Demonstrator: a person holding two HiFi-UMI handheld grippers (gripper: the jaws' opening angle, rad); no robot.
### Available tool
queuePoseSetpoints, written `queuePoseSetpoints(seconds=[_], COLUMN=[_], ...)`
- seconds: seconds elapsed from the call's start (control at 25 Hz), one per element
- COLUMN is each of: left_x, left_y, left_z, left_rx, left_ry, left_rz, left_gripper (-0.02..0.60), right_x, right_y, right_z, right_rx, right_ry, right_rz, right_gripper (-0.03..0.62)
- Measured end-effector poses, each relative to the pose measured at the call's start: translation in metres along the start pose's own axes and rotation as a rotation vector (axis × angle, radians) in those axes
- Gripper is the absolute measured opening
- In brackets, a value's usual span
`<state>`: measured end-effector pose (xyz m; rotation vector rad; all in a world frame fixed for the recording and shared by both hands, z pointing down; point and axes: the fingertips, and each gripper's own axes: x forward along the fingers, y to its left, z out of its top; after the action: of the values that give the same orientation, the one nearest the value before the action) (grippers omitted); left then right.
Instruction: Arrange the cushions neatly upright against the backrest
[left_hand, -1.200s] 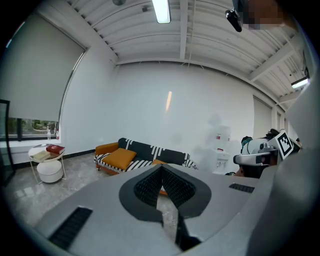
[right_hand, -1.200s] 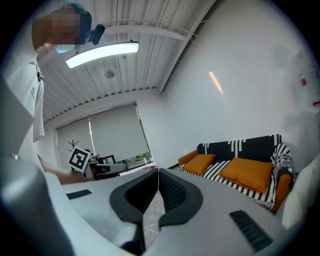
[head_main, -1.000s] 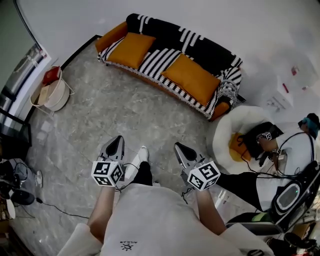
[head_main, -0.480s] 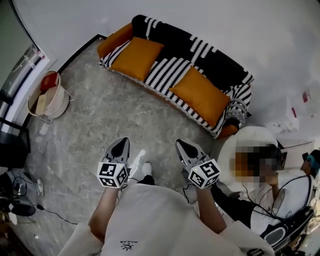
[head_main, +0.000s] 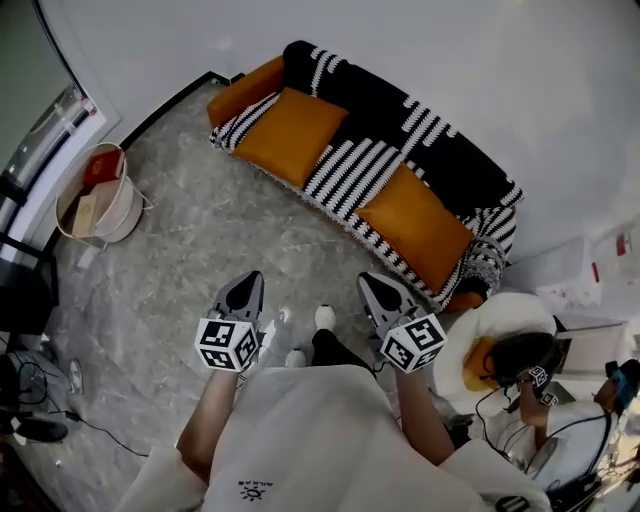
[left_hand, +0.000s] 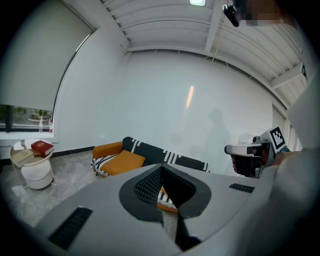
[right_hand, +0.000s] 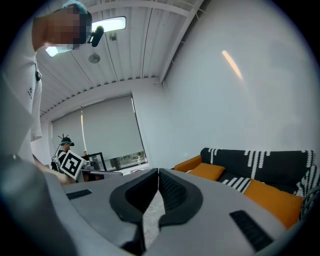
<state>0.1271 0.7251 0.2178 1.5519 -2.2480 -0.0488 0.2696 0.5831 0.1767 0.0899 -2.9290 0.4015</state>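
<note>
Marbled floor (head_main: 200, 230) fronts one sofa (head_main: 370, 90) holding two flat orange cushions (head_main: 290, 135) (head_main: 420, 225).

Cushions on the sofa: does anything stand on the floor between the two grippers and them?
Nothing visible does. Only bare floor lies between the left gripper, the right gripper and the orange cushions; the white basket stands well aside.

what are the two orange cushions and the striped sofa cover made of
Far orange cushion and near orange cushion: smooth, plain, faintly shiny, probably faux leather or tight fabric. Striped sofa cover: matte woven or knitted cloth, since it drapes over the seat.
</note>
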Motion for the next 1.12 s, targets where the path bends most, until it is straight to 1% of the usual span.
queuePoseSetpoints(seconds=[0.16, 0.28, 0.4, 0.56, 0.72, 0.96, 1.12], left_x=[0.026, 0.056, 0.091, 0.142, 0.189, 0.232, 0.247], left_y=[0.024, 0.041, 0.058, 0.084, 0.106, 0.145, 0.169], left_z=[0.010, 0.026, 0.047, 0.080, 0.114, 0.161, 0.188], left_rx=[-0.022, -0.021, -0.011, 0.025, 0.037, 0.077, 0.090], left_ry=[-0.008, -0.031, -0.056, -0.084, -0.116, -0.170, -0.190], left_rz=[0.052, 0.095, 0.137, 0.213, 0.272, 0.378, 0.420], left_gripper=[0.018, 0.018, 0.018, 0.018, 0.018, 0.018, 0.018], right_x=[0.039, 0.077, 0.116, 0.173, 0.225, 0.299, 0.339], right_y=[-0.027, -0.056, -0.085, -0.131, -0.173, -0.219, -0.238], right_z=[0.005, 0.015, 0.031, 0.057, 0.085, 0.122, 0.142], right_rx=[-0.013, -0.055, -0.099, -0.149, -0.173, -0.218, -0.219], right_ry=[0.033, 0.049, 0.049, 0.045, 0.037, 0.004, -0.013], right_rz=[0.016, 0.033, 0.063, 0.110, 0.165, 0.221, 0.241], right_gripper=[0.025, 0.025, 0.025, 0.025, 0.025, 0.025, 0.025])
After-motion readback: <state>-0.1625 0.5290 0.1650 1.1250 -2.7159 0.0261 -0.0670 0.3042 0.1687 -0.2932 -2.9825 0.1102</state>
